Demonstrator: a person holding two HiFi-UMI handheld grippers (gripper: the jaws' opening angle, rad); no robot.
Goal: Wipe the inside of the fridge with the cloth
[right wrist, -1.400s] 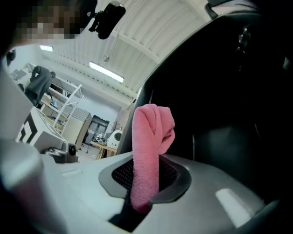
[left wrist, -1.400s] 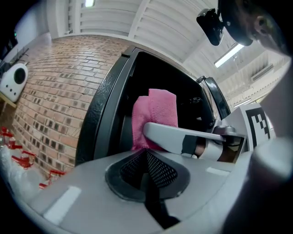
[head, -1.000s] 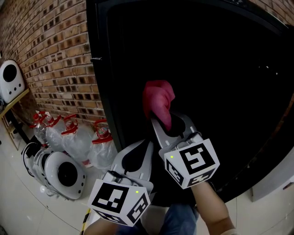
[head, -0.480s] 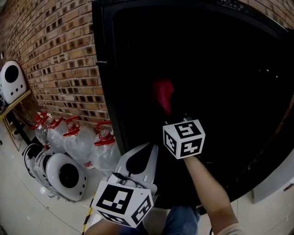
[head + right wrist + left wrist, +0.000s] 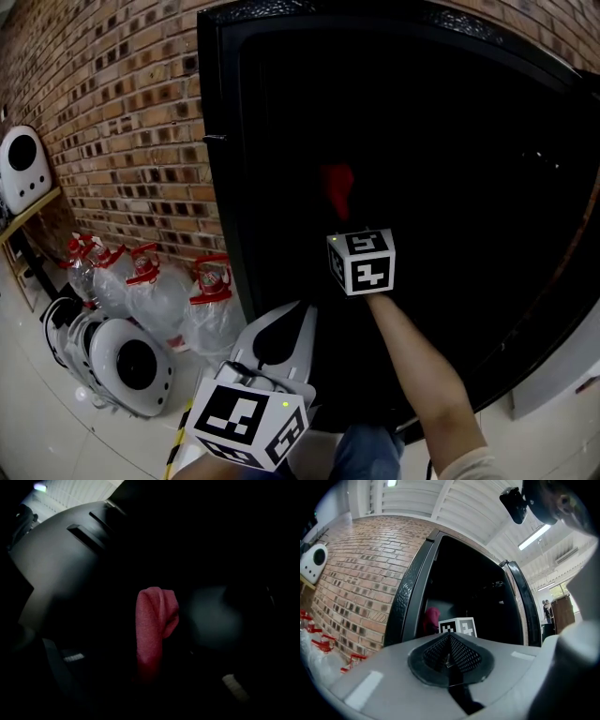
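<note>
The black fridge stands open, its inside very dark. My right gripper reaches deep into it, shut on a pink-red cloth that sticks out ahead of the jaws. In the right gripper view the cloth hangs folded between the dark jaws, with dim fridge walls behind. My left gripper is held low outside the fridge near its left edge, jaws together on nothing. In the left gripper view the fridge opening, the cloth and the right gripper's marker cube lie ahead.
A brick wall stands left of the fridge. Several clear plastic bottles with red caps and white round appliances lie on the floor below it. The fridge door is swung out at right.
My right gripper has pushed the cloth farther up and deeper into the fridge. The left gripper has stayed low, almost in place.
</note>
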